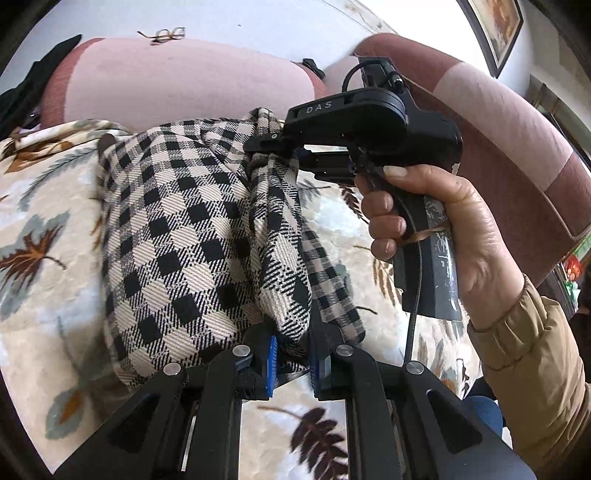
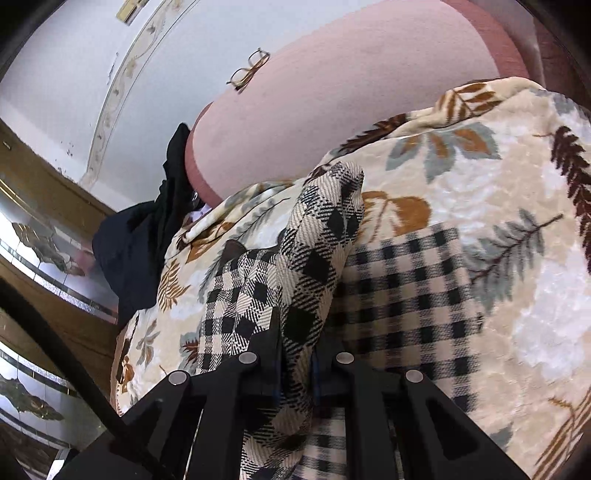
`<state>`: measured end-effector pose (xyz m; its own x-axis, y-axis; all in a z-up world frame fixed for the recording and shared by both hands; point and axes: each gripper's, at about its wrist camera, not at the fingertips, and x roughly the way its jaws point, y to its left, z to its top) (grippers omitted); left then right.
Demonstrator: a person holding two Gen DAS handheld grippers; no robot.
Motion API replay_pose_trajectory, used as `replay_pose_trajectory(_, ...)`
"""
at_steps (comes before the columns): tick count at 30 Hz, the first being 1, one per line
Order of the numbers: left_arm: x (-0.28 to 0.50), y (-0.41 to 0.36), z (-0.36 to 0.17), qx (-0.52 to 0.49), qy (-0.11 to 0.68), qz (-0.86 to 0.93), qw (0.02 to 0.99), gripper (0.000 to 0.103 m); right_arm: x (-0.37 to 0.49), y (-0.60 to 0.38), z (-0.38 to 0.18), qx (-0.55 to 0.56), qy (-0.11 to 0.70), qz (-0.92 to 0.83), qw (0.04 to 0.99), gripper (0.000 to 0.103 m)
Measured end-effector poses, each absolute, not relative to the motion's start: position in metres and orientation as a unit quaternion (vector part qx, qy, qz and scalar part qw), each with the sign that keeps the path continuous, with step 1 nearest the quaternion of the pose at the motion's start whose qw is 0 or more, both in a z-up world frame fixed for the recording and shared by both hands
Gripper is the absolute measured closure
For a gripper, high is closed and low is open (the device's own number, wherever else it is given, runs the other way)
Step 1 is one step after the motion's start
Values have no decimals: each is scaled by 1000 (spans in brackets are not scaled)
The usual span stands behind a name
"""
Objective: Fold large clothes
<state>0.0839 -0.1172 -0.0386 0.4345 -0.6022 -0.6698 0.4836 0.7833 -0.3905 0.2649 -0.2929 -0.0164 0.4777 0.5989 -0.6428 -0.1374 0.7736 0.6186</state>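
While both clamp the checked garment (image 1: 177, 229), only the left view shows the person's hand (image 1: 436, 221).

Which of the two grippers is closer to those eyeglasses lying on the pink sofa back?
Right, as far as I can judge. The right gripper clamps the checked garment just below the sofa back where the eyeglasses lie; the left gripper grips it farther away.

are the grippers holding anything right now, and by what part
Both are shut on the checked garment. The left gripper pinches a bunched fold of its edge; the right gripper pinches another gathered fold. Which part of the garment cannot be told.
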Motion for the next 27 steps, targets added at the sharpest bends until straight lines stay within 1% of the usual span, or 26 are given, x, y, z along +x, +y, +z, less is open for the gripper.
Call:
replay_pose_trajectory(4,93,-142,-51,-51,433,-323,840,90,268,-311,-27,257,462,221,820,91)
replay_pose_trajectory(12,112,-176,-87,-17,460,-314,831,90,273,-341,-72,280,477,220,804,91)
replay_pose_trajectory(14,120,-179,-93,-8,462,-311,831,90,274,-345,-82,289,477,222,800,88)
replay_pose_trajectory(16,122,-185,-96,1,462,-310,831,89,274,-351,-88,295,476,220,799,82)
replay_pose_trajectory(17,123,-185,-97,3,461,-311,831,82,274,-354,-90,298,474,217,799,80)
replay_pose_trajectory(18,124,-186,-96,2,460,-318,829,72,273,-357,-91,299,473,217,800,78)
replay_pose_trajectory(19,124,-187,-95,-2,460,-325,827,67,272,-360,-90,297,471,215,802,77)
replay_pose_trajectory(20,123,-188,-94,-4,459,-329,825,56,270,-363,-89,295,469,211,806,74)
replay_pose_trajectory(21,122,-188,-93,-4,457,-331,826,51,269,-366,-88,293,468,205,808,72)
replay_pose_trajectory(24,116,-185,-86,2,452,-333,828,51,264,-376,-81,280,470,185,817,72)
replay_pose_trajectory(27,112,-161,-77,-7,449,-332,829,51,250,-382,-69,269,465,188,822,72)
